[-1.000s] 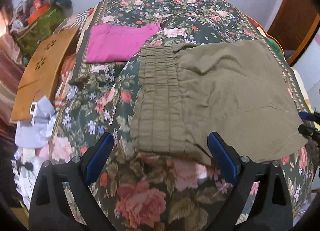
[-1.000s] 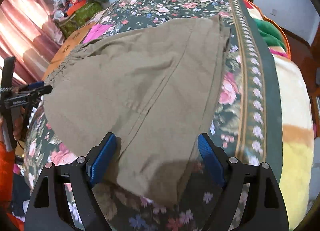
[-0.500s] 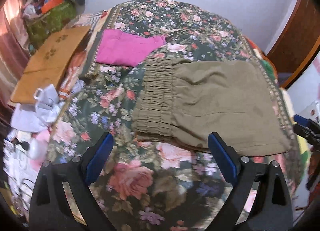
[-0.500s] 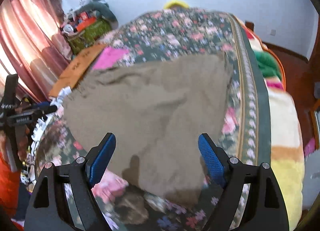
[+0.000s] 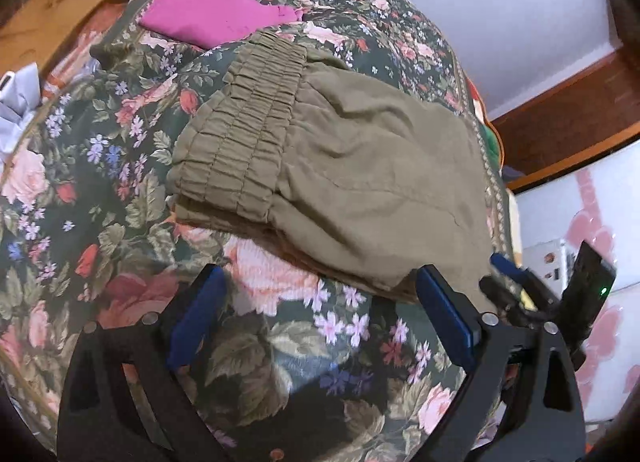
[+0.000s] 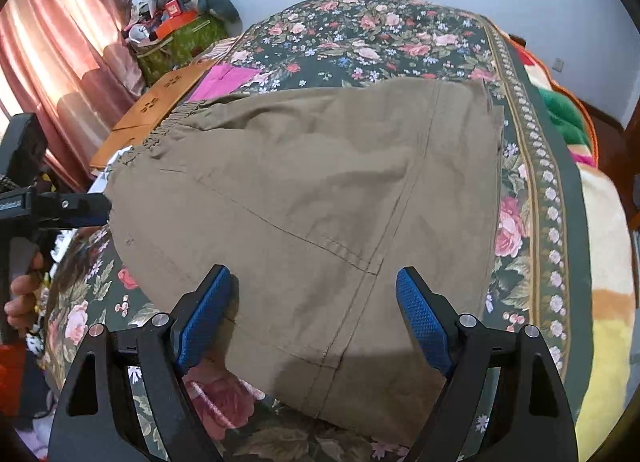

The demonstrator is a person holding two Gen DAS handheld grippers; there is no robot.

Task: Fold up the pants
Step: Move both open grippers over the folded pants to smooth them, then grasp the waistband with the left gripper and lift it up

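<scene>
Olive-green pants (image 5: 352, 174) lie folded on the floral bedspread (image 5: 120, 142), the gathered elastic waistband (image 5: 244, 130) at their left end. My left gripper (image 5: 320, 286) hangs open just above the bedspread at the near edge of the pants, nothing between its fingers. From the right wrist view the same pants (image 6: 320, 198) fill the middle, waistband (image 6: 160, 134) at far left. My right gripper (image 6: 312, 290) is open over their near end, its blue pads (image 6: 424, 322) apart from the cloth. The left gripper (image 6: 72, 206) and a hand show at that view's left edge.
A folded magenta garment (image 5: 212, 14) lies on the bed beyond the waistband. A wooden board (image 5: 64, 10) leans at the bed's left side. A striped blanket (image 6: 608, 254) covers the bed's right side. Pink curtains (image 6: 60, 62) and piled belongings (image 6: 180, 30) stand at the back left.
The left gripper rolled and dropped back close to the pants' near edge. The right gripper lifted away, then came back in over the pants. The pants lie as before.
</scene>
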